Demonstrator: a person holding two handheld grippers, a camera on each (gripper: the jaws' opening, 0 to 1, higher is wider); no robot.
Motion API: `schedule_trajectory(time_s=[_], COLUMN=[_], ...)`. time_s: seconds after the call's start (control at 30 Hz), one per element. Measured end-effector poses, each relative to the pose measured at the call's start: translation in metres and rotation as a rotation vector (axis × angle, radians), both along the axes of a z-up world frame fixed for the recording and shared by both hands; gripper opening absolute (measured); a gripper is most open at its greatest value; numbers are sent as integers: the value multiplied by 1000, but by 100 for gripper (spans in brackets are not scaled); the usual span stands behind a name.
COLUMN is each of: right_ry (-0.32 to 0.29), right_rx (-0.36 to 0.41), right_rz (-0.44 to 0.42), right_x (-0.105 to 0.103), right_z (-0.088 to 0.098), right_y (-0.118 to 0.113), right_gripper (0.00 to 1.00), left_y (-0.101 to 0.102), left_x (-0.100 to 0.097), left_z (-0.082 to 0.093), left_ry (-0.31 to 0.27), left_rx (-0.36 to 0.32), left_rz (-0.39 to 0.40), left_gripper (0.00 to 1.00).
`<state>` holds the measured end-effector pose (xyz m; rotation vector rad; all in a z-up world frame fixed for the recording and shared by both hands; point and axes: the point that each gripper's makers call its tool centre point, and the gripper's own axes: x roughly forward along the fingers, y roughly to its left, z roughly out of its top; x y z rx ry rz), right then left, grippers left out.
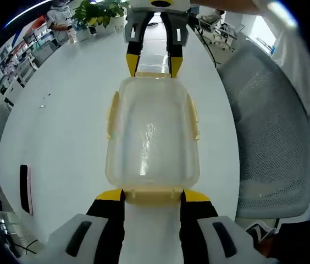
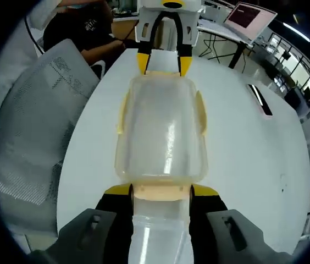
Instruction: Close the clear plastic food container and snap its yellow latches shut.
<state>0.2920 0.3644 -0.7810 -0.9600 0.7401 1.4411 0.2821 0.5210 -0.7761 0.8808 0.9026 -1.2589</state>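
One clear container [image 1: 152, 132] on the white tabletop [image 1: 61, 126], lid on — four yellow latches, one per side. Two tongs: left tongs [image 1: 153, 199] at the container's near end, right tongs [image 1: 154, 65] at its far end. One mesh chair [image 1: 270, 143] beside the container, one dark phone [image 1: 25, 188], one potted plant [image 1: 101, 12] beyond it.

Clear, glossy plastic is catching streaks of ceiling light across the lidded food container [image 1: 152, 137], its pale yellow latches [image 1: 154, 194] looking smooth and slightly translucent. The white table [image 1: 67, 126] beneath is showing a smooth, faintly shiny finish. A grey chair [image 1: 270, 143] alongside is displaying a woven mesh back, matt and finely textured. The grippers' jaws are wearing matt black casing with yellow tips.
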Motion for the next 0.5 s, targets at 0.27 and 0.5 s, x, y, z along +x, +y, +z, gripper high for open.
schedule_trajectory(time_s=[0.27, 0.5], right_ry=[-15, -21], right_rx=[15, 23], right_rz=[-6, -33], right_x=[0, 3], right_z=[11, 13], right_y=[-44, -94], right_gripper=[36, 36], left_y=[-45, -95], left_x=[2, 8], left_z=[13, 17], left_ry=[-23, -33], left_rx=[19, 21], left_rz=[-6, -31], left_gripper=[33, 33])
